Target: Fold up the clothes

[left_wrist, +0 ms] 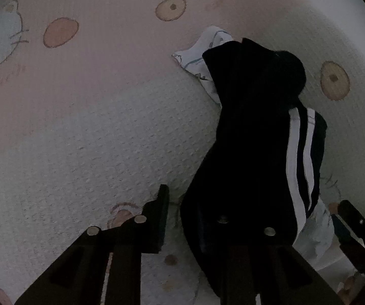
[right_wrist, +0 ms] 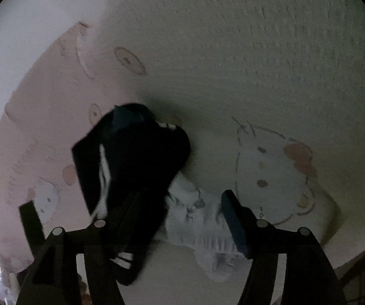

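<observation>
Left wrist view: the left claw [left_wrist: 190, 218] seems to pinch the dark striped garment [left_wrist: 253, 132], running from 6 toward 1 o'clock over the cartoon-print bedspread [left_wrist: 80, 101]; lift evenly so it folds flat. Right wrist view: the right claw [right_wrist: 129, 218] stands spread, a crumpled white garment [right_wrist: 197, 218] obstructing at 5 o'clock

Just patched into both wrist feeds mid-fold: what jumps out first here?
A dark garment with white side stripes dominates, lying bunched on the pale cartoon-print blanket and running toward the left gripper. A small white printed garment pokes out from beneath it, lying between the fingers of the open right gripper.
</observation>
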A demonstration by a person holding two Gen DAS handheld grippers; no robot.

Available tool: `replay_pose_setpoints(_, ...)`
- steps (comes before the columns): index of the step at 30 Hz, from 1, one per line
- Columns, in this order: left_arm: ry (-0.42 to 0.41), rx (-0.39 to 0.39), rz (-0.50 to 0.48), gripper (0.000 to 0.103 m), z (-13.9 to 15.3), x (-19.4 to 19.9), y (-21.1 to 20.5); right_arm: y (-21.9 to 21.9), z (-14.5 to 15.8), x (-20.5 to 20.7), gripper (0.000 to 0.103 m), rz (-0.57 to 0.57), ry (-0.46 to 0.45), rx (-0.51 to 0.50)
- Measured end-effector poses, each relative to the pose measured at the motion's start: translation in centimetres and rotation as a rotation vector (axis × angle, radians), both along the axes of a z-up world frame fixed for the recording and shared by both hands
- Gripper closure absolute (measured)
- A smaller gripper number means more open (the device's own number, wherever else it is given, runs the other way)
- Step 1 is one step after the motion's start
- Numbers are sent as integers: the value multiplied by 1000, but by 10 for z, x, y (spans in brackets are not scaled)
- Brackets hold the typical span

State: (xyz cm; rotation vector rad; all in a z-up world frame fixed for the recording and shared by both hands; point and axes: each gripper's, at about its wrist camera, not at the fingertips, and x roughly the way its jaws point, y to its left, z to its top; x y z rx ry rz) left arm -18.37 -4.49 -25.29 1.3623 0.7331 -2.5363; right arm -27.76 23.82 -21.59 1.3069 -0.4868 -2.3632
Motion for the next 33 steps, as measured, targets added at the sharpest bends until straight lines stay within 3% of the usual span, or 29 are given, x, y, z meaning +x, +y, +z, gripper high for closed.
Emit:
replay_pose_setpoints(2, 10, 2, -1, 90, 0, 2, 1, -2, -4, -1, 37, 1, -15, 35)
replay_pose_setpoints(7, 36, 112, 14, 90, 2, 12, -11, -2, -20, -6, 37, 6, -41, 48)
replay_pose_setpoints(8, 33, 162, 22, 89, 2, 11, -16, -4, -24, -6, 37, 12, -50, 61)
replay_pose_setpoints(11, 13, 290, 29, 88, 7, 13, -27, -10, -35, -6, 60, 34, -77, 128)
replay_pose_setpoints(14, 3, 283, 26, 77, 22, 14, -27, -11, -36, -6, 72, 53, -92, 103)
replay_pose_setpoints(16, 40, 227, 17, 55, 37, 18, -21, -6, -36, -6, 74, 61, -119, -11)
replay_pose_setpoints(17, 57, 210, 7, 39, 44, 21, -17, -4, -34, -6, 74, 73, -123, -57)
replay_pose_setpoints(18, 62, 214, -10, 36, 47, 22, -13, -2, -33, -5, 75, 84, -126, -103)
replay_pose_setpoints(22, 66, 223, -111, 36, 61, 24, 6, -2, -27, -1, 75, 148, -141, -245)
replay_pose_setpoints(25, 85, 177, -180, 36, 70, 36, 22, -11, -20, 4, 75, 197, -141, -322)
replay_pose_setpoints(31, 111, 235, -296, 36, 70, 52, 39, -40, -14, 16, 77, 331, -148, -366)
replay_pose_setpoints(33, 126, 213, -311, 36, 70, 56, 41, -53, -13, 19, 79, 364, -155, -353)
